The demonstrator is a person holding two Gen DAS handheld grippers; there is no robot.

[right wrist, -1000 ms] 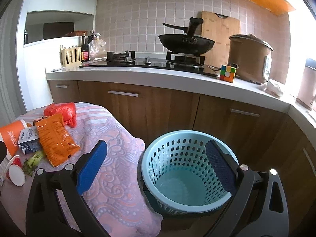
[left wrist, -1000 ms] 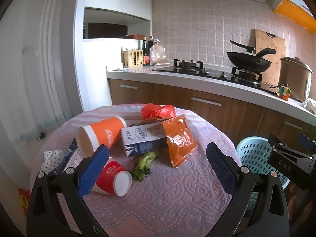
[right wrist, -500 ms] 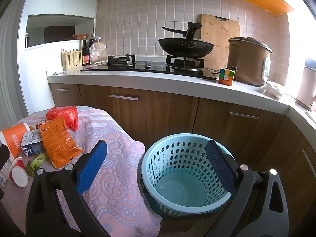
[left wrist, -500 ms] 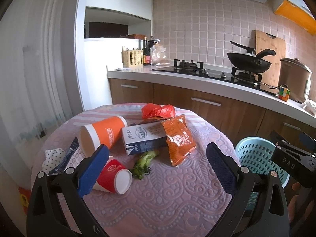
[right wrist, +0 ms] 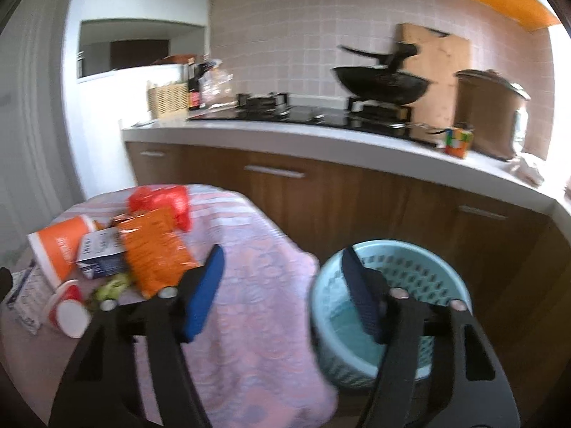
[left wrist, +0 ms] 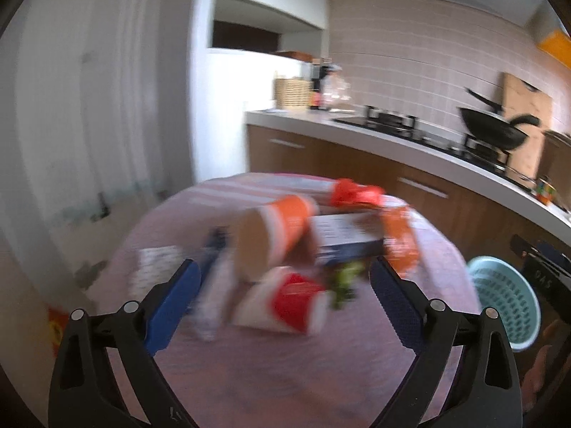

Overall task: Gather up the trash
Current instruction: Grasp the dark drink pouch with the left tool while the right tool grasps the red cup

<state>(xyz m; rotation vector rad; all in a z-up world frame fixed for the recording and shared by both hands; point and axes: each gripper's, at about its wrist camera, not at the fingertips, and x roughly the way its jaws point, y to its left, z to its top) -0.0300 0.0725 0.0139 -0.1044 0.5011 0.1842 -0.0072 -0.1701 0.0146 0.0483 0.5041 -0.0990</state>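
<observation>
Trash lies on a round table with a pink cloth (left wrist: 285, 363): an orange paper cup (left wrist: 274, 235), a red paper cup (left wrist: 285, 303), a milk carton (left wrist: 346, 242), an orange snack bag (right wrist: 157, 249), a red plastic bag (right wrist: 160, 196), a green vegetable scrap (left wrist: 344, 281) and wrappers (left wrist: 210, 285). My left gripper (left wrist: 285, 296) is open and empty, its fingers either side of the red cup. My right gripper (right wrist: 285, 292) is open and empty, above the table edge beside a light blue basket (right wrist: 389, 310). Both views are blurred.
A kitchen counter (right wrist: 321, 139) with wooden cabinets runs behind the table and basket. On it stand a stove with a black wok (right wrist: 382, 82), a cutting board, a rice cooker (right wrist: 489, 114) and a puzzle cube (right wrist: 458, 141). A white wall stands at the left.
The left gripper has moved forward and left toward the cups. The right gripper has swung left toward the table and its fingers have narrowed, though still open.
</observation>
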